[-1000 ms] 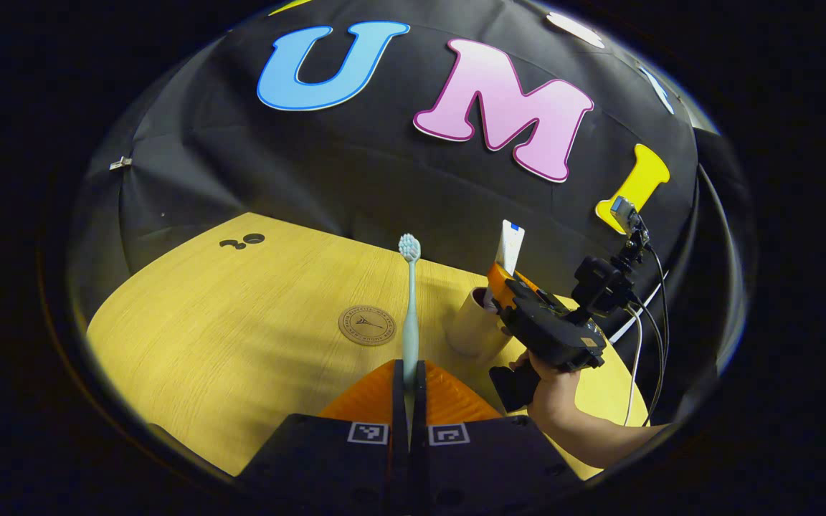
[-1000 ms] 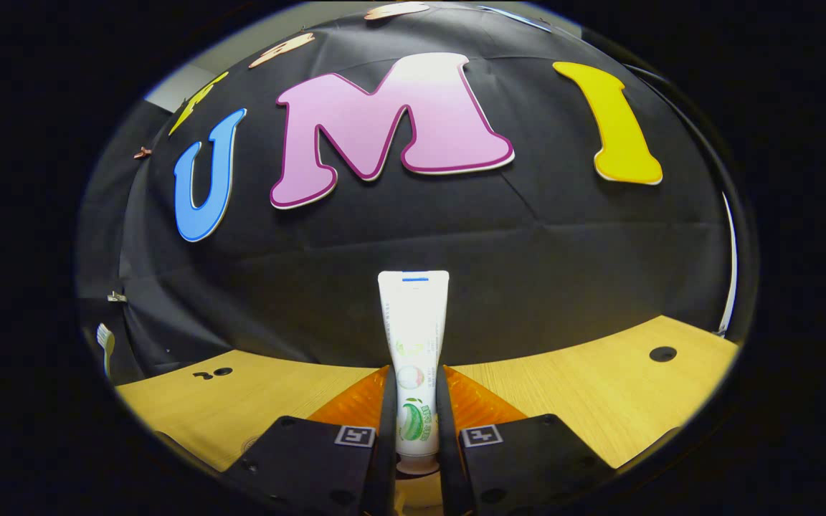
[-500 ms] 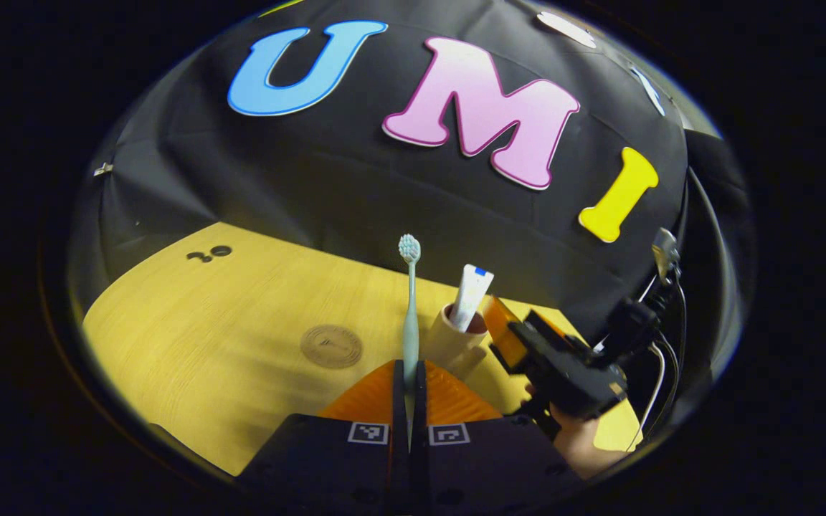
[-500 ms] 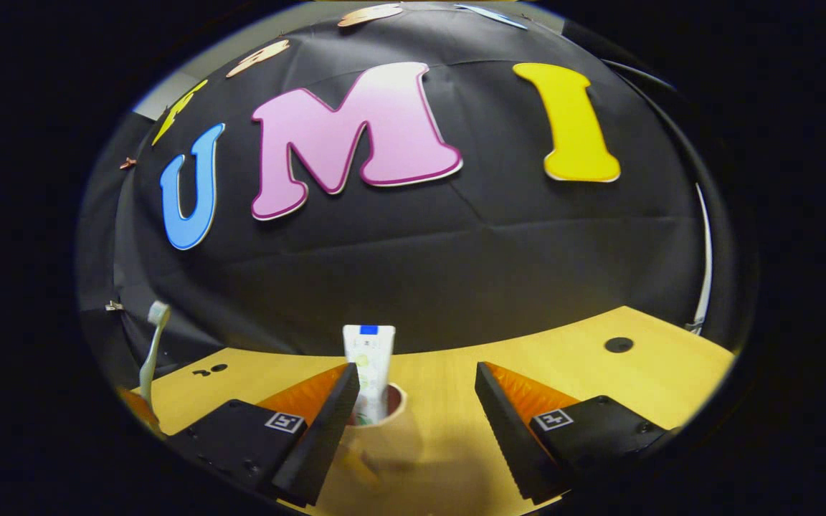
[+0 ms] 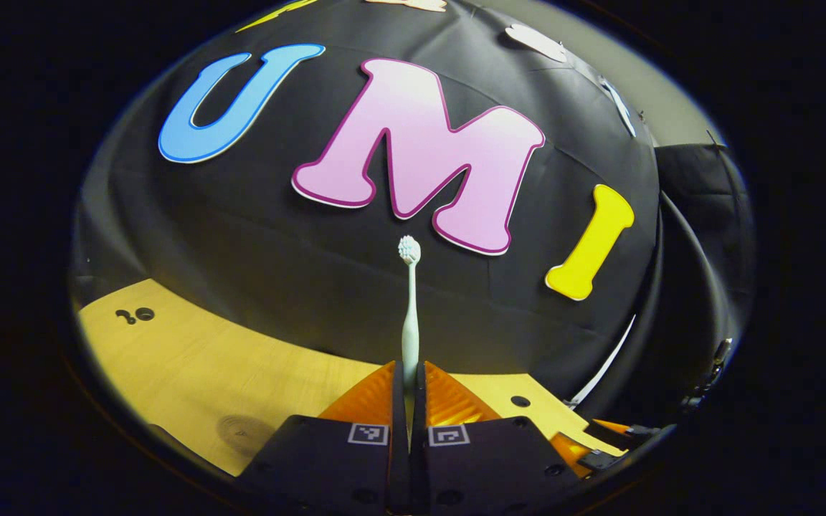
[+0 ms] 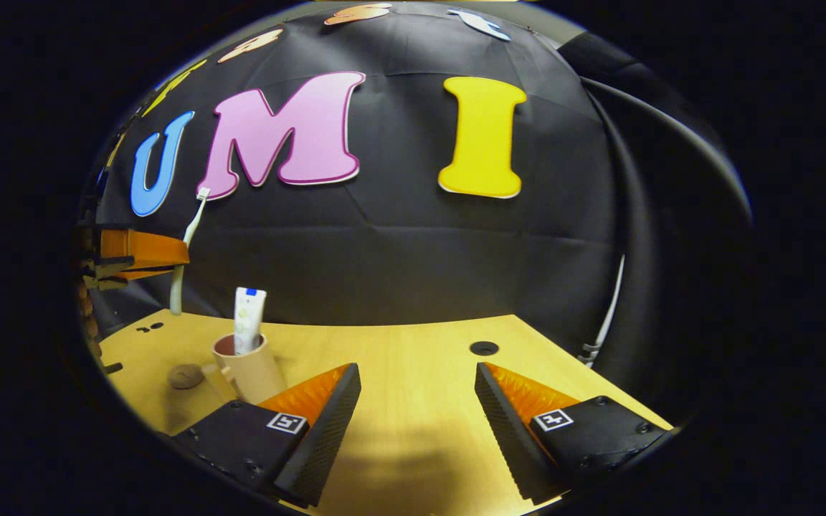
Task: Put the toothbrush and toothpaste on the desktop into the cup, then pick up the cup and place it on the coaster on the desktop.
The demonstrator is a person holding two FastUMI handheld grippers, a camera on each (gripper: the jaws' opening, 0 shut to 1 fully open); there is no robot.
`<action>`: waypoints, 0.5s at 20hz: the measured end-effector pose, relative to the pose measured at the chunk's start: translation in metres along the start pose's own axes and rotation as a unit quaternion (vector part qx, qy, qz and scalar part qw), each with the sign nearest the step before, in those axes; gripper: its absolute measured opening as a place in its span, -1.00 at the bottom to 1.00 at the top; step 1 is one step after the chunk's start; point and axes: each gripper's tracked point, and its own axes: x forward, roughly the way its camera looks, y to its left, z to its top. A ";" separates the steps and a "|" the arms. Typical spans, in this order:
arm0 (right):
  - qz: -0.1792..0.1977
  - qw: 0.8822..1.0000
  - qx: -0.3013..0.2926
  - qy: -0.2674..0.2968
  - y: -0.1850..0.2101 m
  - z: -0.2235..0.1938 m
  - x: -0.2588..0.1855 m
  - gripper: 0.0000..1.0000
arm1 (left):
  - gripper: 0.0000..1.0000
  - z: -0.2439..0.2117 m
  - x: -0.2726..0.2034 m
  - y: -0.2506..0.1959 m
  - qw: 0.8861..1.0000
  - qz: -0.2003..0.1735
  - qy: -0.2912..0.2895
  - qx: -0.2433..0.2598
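In the left gripper view my left gripper point(image 5: 409, 383) is shut on the lower handle of a pale toothbrush point(image 5: 410, 315), which stands upright with its bristles on top. In the right gripper view a beige cup point(image 6: 254, 371) stands on the wooden desktop point(image 6: 413, 358) with the white toothpaste tube point(image 6: 247, 320) upright inside it. My right gripper point(image 6: 416, 405) is open with nothing between its fingers, to the right of the cup and apart from it. The left gripper point(image 6: 137, 254) hangs above and left of the cup, holding the toothbrush point(image 6: 185, 251). A round brown coaster point(image 6: 185, 375) lies just left of the cup.
The coaster point(image 5: 244, 432) also lies in shadow near the front left of the desktop point(image 5: 191, 358) in the left gripper view. Round cable holes point(image 6: 484, 348) sit in the desktop at the back. Part of the other gripper point(image 5: 599, 438) shows at the lower right.
My right gripper opened, left the toothpaste standing in the cup, and drew back to the right. My left gripper rose and swung with the toothbrush still held.
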 end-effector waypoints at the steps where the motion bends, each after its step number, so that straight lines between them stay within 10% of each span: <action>1: -0.004 1.000 0.001 0.006 -0.007 -0.005 -0.002 0.96 | -0.88 -0.005 0.010 -0.002 1.000 -0.001 -0.009 0.008; 10: 0.009 0.999 0.006 0.030 -0.006 -0.024 -0.008 0.96 | -0.87 -0.073 0.038 0.003 0.993 0.026 -0.010 0.113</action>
